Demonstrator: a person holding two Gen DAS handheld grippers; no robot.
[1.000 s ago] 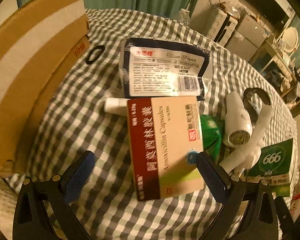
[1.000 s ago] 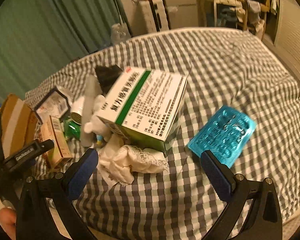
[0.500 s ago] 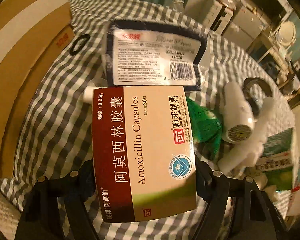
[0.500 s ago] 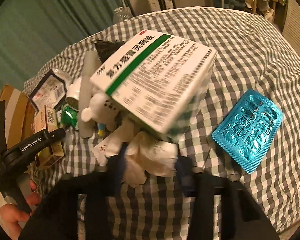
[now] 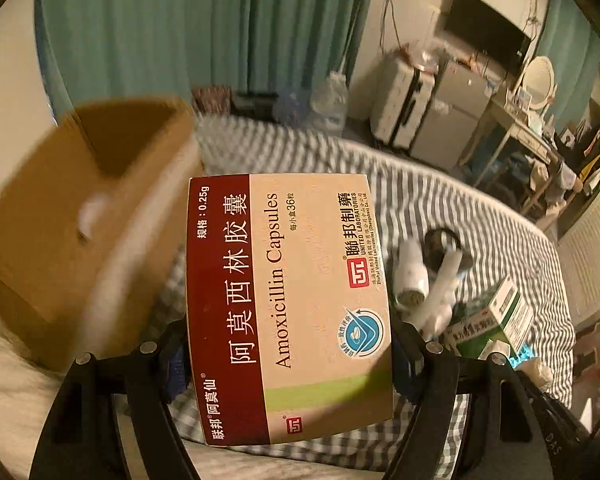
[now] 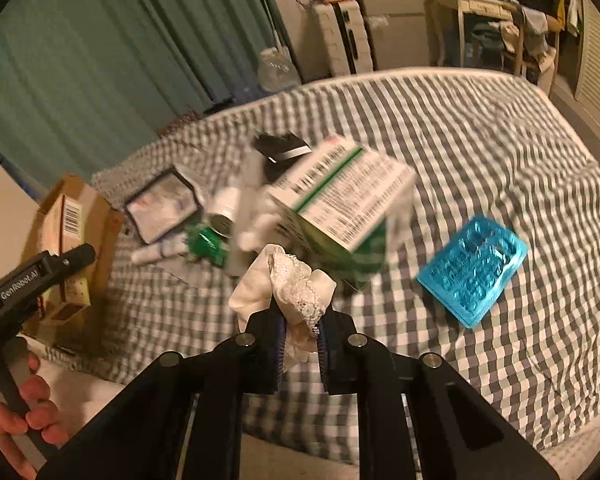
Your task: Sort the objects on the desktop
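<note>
A second ago both grippers stood wide over the checked cloth with nothing in them; now each has a load and has come up off the surface.

In the left wrist view the left gripper [image 5: 290, 354] is clamped on the amoxicillin box [image 5: 288, 304], its blue pads pressing the box's two long edges. The box fills the centre of the frame, lifted clear of the checked cloth [image 5: 500, 240], where a second ago it lay flat just beyond the spread fingers. The cardboard carton [image 5: 80, 216] sits blurred at the left, and its open mouth now shows (before, only its side wall was seen).

In the right wrist view the right gripper [image 6: 300, 340] has closed almost fully on the white lace cloth [image 6: 288, 284], which bunches up above the pads at lower centre; earlier it lay crumpled on the bed under the green-striped medicine box [image 6: 340, 200]. That box remains behind it at centre, blurred. The blue blister pack [image 6: 474, 270] lies at the right, untouched. At lower left a hand [image 6: 16, 420] holds the other tool's handle.
</note>
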